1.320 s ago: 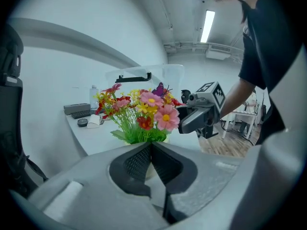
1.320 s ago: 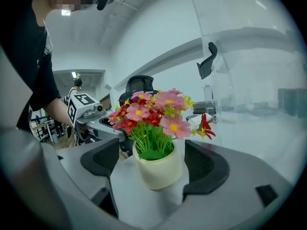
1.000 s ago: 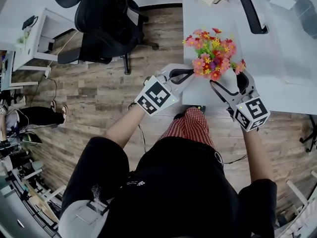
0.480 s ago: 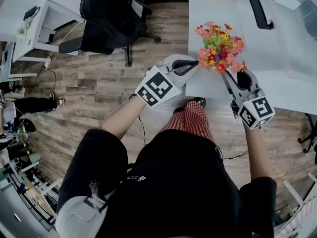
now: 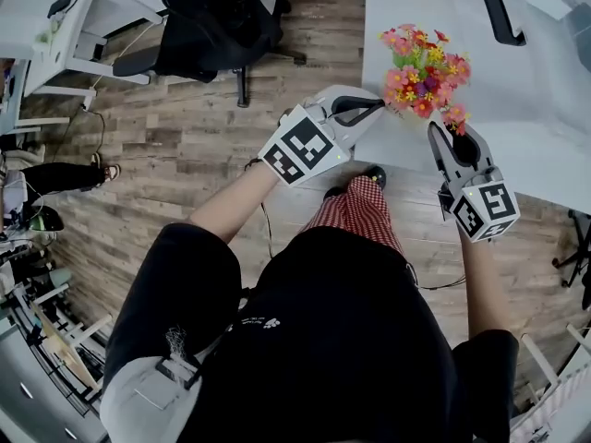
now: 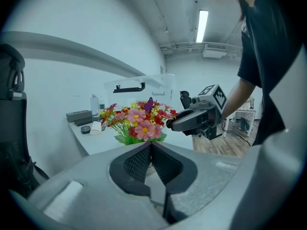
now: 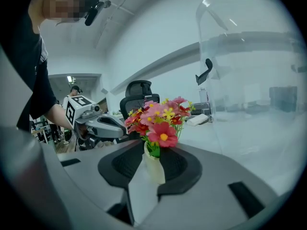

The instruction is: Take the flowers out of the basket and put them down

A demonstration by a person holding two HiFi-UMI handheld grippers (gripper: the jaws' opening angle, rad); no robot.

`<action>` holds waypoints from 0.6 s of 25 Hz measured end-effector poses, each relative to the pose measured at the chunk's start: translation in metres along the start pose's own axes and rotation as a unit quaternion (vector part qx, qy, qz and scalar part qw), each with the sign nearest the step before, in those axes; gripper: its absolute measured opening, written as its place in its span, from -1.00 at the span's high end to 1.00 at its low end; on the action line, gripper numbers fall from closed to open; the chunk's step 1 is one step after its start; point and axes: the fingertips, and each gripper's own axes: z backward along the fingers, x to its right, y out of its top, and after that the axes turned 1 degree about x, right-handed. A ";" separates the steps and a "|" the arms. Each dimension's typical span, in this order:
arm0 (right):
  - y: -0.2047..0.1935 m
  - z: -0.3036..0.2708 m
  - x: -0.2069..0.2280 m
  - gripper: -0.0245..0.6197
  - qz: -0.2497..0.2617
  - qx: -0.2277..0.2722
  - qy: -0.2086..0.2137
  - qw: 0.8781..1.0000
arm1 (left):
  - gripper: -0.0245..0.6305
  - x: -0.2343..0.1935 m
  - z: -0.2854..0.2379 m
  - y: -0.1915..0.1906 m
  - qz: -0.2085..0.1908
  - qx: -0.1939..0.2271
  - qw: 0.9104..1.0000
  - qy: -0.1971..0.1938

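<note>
flowers: the bunch of fake blooms (image 5: pixel 425 67) sits over the near corner of the white desk (image 5: pixel 545 127), right between the two tongs; can't tell if its foot rests on the desk or hangs just above it
basket: honestly can't make out a proper basket in any view, only a cream holder (image 7: pixel 153 169) at the foot of the stems
right gripper (image 7: pixel 152 150): jaws have just been closing and now pinch that cream holder from both sides, low down, with the blooms sticking up above the pads
left gripper (image 6: pixel 151 145): jaws pressed together, tips poking in at the base of the bunch from the opposite side; whether they nip some thin edge there, I can't tell
step, my guess: getting a hold on the bunch so it can come away and be set down
worry 1: the holder looks smooth and the bunch top-heavy, so with a grip this low it could swivel in the pads and flop over once it's moved
worry 2: all this is happening near the desk edge, so a slip probably means a drop to the wood floor (image 5: pixel 185 146), not the desk
worry 3: the grippers are close together, so an uneven pull could snag stems or crush petals
</note>
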 end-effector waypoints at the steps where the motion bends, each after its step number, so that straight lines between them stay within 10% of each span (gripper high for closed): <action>1: 0.001 0.000 -0.001 0.59 -0.001 0.001 -0.002 1.000 | 0.90 -0.001 0.001 0.000 0.001 0.000 1.000 0.000; 15: -0.015 0.034 0.001 0.74 -0.040 0.007 -0.050 0.998 | 0.90 0.015 0.026 -0.001 -0.003 -0.007 1.000 -0.012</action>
